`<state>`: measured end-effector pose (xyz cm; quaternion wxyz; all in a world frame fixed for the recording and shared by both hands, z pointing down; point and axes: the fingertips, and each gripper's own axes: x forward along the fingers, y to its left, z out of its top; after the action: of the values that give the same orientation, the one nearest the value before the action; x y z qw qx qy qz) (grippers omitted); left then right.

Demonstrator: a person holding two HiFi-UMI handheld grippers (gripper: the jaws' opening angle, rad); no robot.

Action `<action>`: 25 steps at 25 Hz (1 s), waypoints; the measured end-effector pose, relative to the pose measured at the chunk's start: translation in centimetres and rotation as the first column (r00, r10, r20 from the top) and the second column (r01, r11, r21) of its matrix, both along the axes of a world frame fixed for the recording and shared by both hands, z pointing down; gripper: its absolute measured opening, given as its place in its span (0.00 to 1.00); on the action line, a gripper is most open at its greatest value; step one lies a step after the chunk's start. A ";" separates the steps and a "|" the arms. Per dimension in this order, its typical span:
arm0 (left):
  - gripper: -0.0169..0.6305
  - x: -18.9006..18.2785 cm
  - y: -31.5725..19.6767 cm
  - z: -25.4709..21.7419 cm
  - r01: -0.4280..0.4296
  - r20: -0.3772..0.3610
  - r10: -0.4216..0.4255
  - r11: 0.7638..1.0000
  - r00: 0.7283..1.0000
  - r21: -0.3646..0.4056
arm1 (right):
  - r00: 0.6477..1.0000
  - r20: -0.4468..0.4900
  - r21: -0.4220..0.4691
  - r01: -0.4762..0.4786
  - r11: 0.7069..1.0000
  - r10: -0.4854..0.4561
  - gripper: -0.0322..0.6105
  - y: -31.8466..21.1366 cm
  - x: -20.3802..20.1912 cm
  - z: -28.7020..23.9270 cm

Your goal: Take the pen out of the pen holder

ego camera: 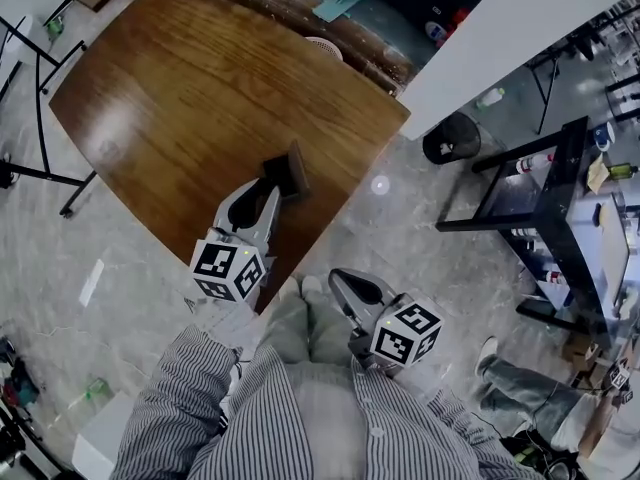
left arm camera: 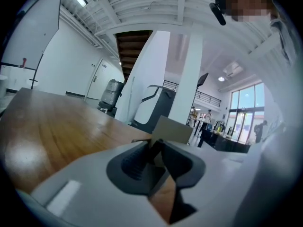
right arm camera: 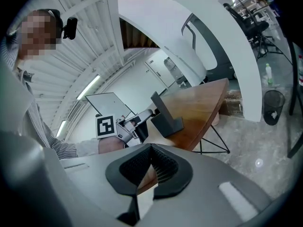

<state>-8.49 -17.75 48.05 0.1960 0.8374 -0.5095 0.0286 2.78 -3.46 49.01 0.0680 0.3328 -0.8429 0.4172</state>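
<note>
The left hand-held gripper [ego camera: 268, 190] sits at the dark pen holder [ego camera: 289, 172], by the near right edge of the table [ego camera: 190, 88]. Its jaws pinch a slim dark thing, seemingly the pen [left arm camera: 154, 150]. The right hand-held gripper [ego camera: 340, 280] hangs off the table, jaws pressed together and empty.

Left gripper [ego camera: 268, 186]: reaches forward, almost level, jaws drawn in at the tips on a dark slim pen [left arm camera: 155, 148].
Right gripper [ego camera: 340, 283]: held back close to the torso, tilted slightly down, jaws meeting at the tips with nothing between.
Spacing: left one ahead and left of the right one, well apart.
Marker cubes [ego camera: 228, 268]: 1 behind each gripper, covering the hands.
Striped sleeves [ego camera: 170, 398]: 2, bent, behind the cubes.
</note>
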 end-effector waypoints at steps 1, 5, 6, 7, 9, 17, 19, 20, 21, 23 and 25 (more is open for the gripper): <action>0.17 -0.1 0.0 -0.1 0.002 0.003 -0.002 1.000 1.000 0.000 | 1.000 0.003 0.001 -0.002 1.000 0.002 0.05 0.0 0.0 -0.1; 0.15 -0.2 0.0 -0.4 0.008 -0.002 -0.008 1.000 1.000 -0.005 | 1.000 0.008 0.012 -0.001 1.000 0.001 0.05 0.0 0.0 -0.5; 0.15 -0.2 0.0 -0.6 0.011 -0.009 -0.011 1.000 1.000 -0.005 | 1.000 0.009 0.015 0.000 1.000 0.000 0.05 0.1 0.1 -0.6; 0.15 -0.3 0.0 -0.8 0.015 -0.016 -0.015 1.000 1.000 -0.003 | 1.000 0.009 0.016 0.000 1.000 0.000 0.05 0.1 0.2 -0.6; 0.13 -0.5 0.0 -1.2 0.021 -0.023 -0.021 1.000 1.000 0.010 | 1.000 0.010 0.021 0.000 1.000 0.000 0.05 0.2 0.2 -0.7; 0.10 -0.7 1.2 -4.3 0.028 -0.050 -0.025 0.998 0.998 0.063 | 0.999 0.030 0.073 0.023 0.997 -0.025 0.05 0.4 -0.3 -2.4; 0.10 -0.7 1.7 -5.7 0.030 -0.055 -0.025 0.995 0.998 0.090 | 0.999 0.037 0.092 0.031 0.995 -0.034 0.05 0.5 -0.4 -3.1; 0.10 -0.6 2.0 -6.4 0.033 -0.060 -0.026 0.994 0.998 0.104 | 0.998 0.041 0.101 0.035 0.994 -0.039 0.05 0.6 -0.5 -3.4; 0.10 -0.6 2.3 -7.1 0.035 -0.065 -0.028 0.992 0.998 0.118 | 0.998 0.045 0.111 0.040 0.993 -0.045 0.05 0.6 -0.5 -3.7; 0.10 -0.4 3.1 -8.7 0.039 -0.072 -0.029 0.989 0.997 0.143 | 0.997 0.052 0.134 0.052 0.990 -0.059 0.05 0.8 -0.5 -4.5; 0.10 -0.3 4.1 -10.2 0.042 -0.090 -0.028 0.986 0.996 0.160 | 0.996 0.057 0.161 0.062 0.985 -0.072 0.05 0.8 -0.6 -5.4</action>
<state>-8.84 -13.69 37.82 0.1498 0.8420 -0.5156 -0.0528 2.14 -2.64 43.61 0.0286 0.2955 -0.8860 0.3562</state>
